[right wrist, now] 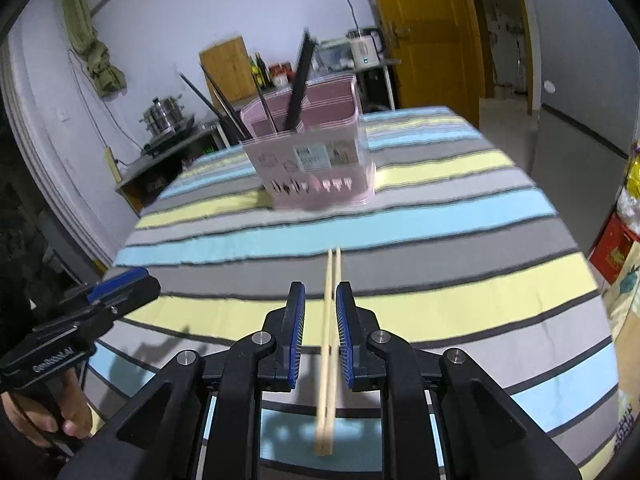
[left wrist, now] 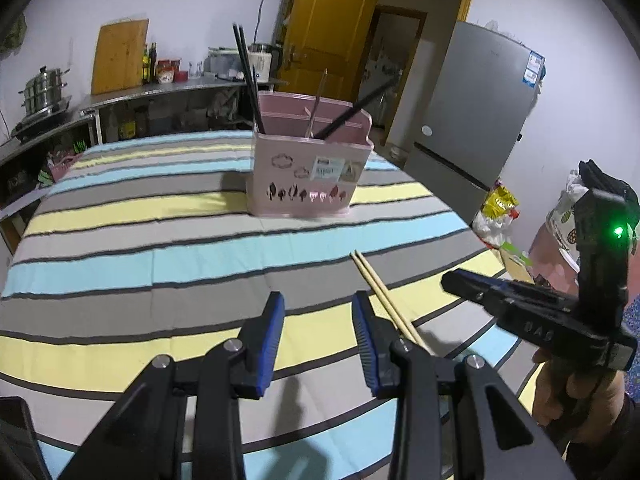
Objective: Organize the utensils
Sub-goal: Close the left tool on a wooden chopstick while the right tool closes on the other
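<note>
Chopsticks (right wrist: 329,344), a pale wooden pair, lie lengthwise in the narrow gap of the right gripper (right wrist: 320,296). They sit close against the right-hand pad, but whether the pads actually press on them cannot be told; their near ends blur below the jaws and their tips reach out over the striped cloth (right wrist: 440,300). In the left wrist view the same pair shows past the left gripper's right finger, tips on a grey stripe. Left gripper (left wrist: 318,300) stands partly open with nothing between its blue pads, over the yellow and grey stripes. A hand (right wrist: 60,412) grips its handle at the table's near edge. Farther off, mid-table, stands the pink holder (left wrist: 308,168), with dark chopsticks (left wrist: 246,76) and a metal utensil (left wrist: 318,100) upright or leaning in its compartments.
</note>
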`<state>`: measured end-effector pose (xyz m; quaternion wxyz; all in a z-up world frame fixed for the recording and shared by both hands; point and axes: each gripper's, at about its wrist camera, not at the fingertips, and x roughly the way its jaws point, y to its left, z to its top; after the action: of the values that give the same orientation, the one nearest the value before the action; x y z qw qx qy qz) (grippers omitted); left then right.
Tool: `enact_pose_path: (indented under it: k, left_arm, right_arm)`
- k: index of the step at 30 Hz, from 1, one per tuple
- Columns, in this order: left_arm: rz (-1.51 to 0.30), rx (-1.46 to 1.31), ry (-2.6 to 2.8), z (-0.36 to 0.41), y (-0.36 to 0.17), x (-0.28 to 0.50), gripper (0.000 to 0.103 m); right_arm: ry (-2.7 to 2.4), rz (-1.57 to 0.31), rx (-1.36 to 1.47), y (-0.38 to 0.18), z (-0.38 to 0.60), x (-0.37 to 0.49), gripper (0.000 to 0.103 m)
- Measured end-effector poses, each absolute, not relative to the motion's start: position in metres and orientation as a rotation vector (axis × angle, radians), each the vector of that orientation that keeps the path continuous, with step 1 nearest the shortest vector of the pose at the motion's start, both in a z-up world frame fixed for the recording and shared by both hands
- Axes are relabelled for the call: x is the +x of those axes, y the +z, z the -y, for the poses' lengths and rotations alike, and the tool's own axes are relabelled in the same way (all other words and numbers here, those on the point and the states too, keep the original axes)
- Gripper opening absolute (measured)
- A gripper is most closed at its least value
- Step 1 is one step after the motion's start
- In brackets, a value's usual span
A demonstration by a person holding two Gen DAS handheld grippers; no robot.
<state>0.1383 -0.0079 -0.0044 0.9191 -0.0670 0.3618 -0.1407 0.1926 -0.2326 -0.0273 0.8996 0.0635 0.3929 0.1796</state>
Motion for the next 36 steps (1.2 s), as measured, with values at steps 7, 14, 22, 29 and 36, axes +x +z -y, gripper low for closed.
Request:
enact_pose_path:
  k: [7, 14, 22, 29, 36]
  left_arm:
    - [-0.813, -0.151, -0.297, 0.013, -0.029, 0.154, 0.037]
    - [-0.842, -0.169, -0.301, 0.011, -0.039, 0.163, 0.037]
    - [-0.86, -0.184, -0.308, 0.012, -0.041, 0.164, 0.037]
    - [-0.853, -0.19, -0.298, 0.006, -0.037, 0.164, 0.037]
    - [-0.855, -0.218, -0.277, -0.003, -0.037, 0.164, 0.037]
  right_arm:
    - [0.379, -0.912, 0.109, -0.066, 0.225, 0.21, 0.016]
    - [0.373, -0.95, 0.073, -0.081, 0.222, 0.217, 0.016]
    - [0.38, -0.972, 0.001, -0.078, 0.218, 0.21, 0.016]
    - [0.355, -0.978, -0.021, -0.079, 0.213, 0.207, 0.016]
    - [0.387, -0.994, -0.008, -0.081, 0.196, 0.204, 0.007]
